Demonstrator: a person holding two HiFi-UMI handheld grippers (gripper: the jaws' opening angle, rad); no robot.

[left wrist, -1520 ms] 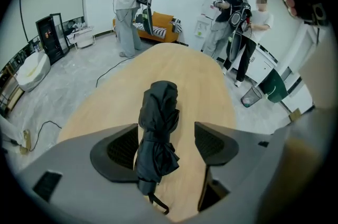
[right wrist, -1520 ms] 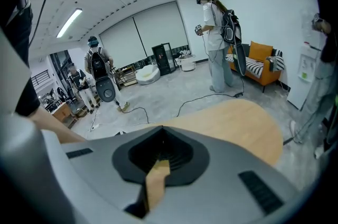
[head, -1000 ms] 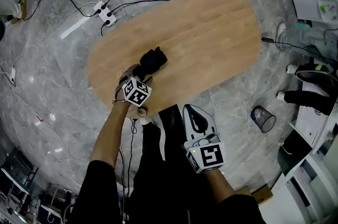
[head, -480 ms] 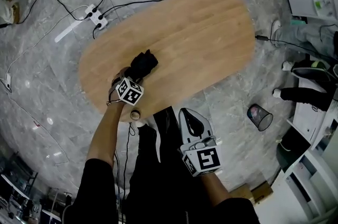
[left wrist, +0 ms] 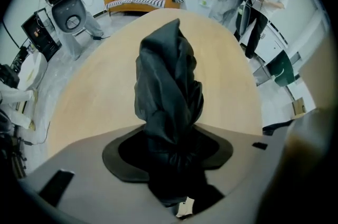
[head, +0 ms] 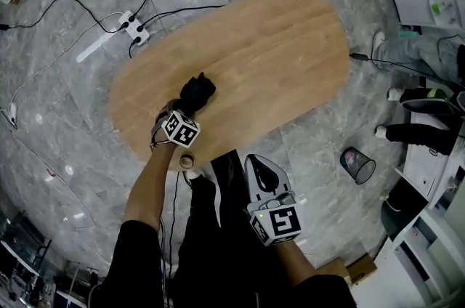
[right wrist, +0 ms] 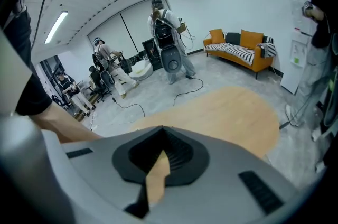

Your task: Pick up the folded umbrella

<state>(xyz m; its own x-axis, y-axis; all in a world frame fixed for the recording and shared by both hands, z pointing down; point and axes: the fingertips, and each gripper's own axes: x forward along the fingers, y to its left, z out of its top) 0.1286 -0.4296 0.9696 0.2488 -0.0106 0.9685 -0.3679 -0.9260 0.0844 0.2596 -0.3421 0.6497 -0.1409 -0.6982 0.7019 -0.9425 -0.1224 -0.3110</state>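
Steeply downward, left tongs [head: 186,107] just closed onto folded umbrella [head: 197,90] on table [head: 276,45], right tongs [head: 262,164] together, empty, off table edge.

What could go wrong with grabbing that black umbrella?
The jaws of the left gripper have just been closing on loose fabric at one end of the folded umbrella, so it may slip or droop when lifted. It lies near the table edge; a slip might drop it to the floor.
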